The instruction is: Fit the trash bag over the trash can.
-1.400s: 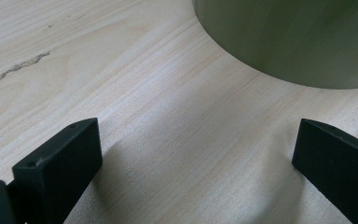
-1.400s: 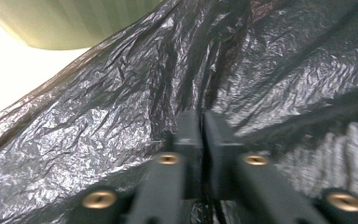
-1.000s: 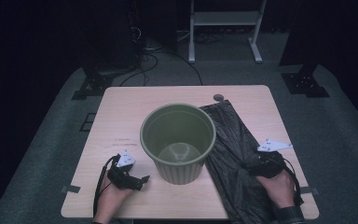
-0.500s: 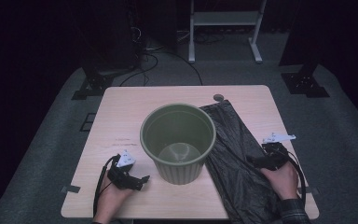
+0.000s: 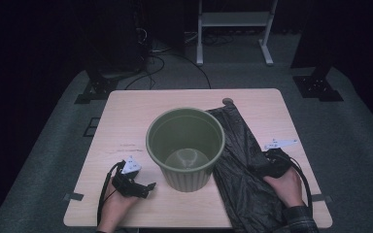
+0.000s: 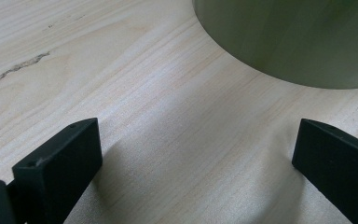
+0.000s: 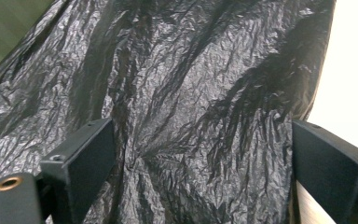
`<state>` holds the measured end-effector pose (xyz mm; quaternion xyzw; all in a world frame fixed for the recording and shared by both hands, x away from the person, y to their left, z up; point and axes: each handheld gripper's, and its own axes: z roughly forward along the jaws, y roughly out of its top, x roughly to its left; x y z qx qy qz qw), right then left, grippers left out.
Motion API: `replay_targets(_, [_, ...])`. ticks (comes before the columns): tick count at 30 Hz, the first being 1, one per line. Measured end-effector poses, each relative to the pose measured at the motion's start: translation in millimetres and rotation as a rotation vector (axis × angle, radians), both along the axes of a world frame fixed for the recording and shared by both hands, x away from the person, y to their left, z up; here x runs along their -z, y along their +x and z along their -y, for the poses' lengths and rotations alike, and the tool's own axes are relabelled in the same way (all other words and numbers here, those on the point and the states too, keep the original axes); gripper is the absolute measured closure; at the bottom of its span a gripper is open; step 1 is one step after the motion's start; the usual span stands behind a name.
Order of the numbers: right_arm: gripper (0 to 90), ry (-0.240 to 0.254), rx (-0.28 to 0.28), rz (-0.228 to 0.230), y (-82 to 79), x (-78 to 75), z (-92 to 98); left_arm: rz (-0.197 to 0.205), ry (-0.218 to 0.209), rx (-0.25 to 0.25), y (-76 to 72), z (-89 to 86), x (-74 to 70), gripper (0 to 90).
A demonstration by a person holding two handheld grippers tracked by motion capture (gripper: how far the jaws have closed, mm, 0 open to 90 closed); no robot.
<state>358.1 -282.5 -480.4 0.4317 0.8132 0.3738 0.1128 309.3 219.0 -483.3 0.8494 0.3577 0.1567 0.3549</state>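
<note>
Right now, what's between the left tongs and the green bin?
Nothing but bare wooden table. The left gripper view shows the left tongs open over plain wood, with the green bin just ahead; the high view shows the same gap.

one green bin [image 5: 185, 145], one black bag [image 5: 245, 170], one table [image 5: 126, 116], two grippers.

Dim room, grey carpet [image 5: 354, 141], white metal stand [image 5: 235, 22], tangled floor cables [image 5: 160, 53].
</note>
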Motion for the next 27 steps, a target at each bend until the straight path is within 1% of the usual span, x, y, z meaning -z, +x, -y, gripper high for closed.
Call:
replay_targets(2, [8.6,0.006,-0.015,-0.008,1.1,-0.5,-4.4,0.0,0.0,0.0,0.0,0.0,0.0,0.0])
replay_targets(3, [8.6,0.0,-0.022,-0.016,2.0,-1.6,-7.2,0.0,0.0,0.0,0.0,0.0,0.0,0.0])
replay_targets(6, [8.6,0.013,-0.044,-0.01,4.3,-4.4,-16.1,0.0,0.0,0.0,0.0,0.0,0.0,0.1])
replay_targets(13, [8.6,0.014,-0.077,-0.005,8.0,-3.5,-38.3,0.0,0.0,0.0,0.0,0.0,0.0,0.1])
replay_targets(21, [8.6,0.015,-0.111,0.003,12.1,-9.3,-64.4,0.0,0.0,0.0,0.0,0.0,0.0,0.1])
replay_targets(27, [8.6,0.016,-0.137,0.007,16.4,-5.1,-87.2,0.0,0.0,0.001,-0.1,0.0,0.0,0.1])
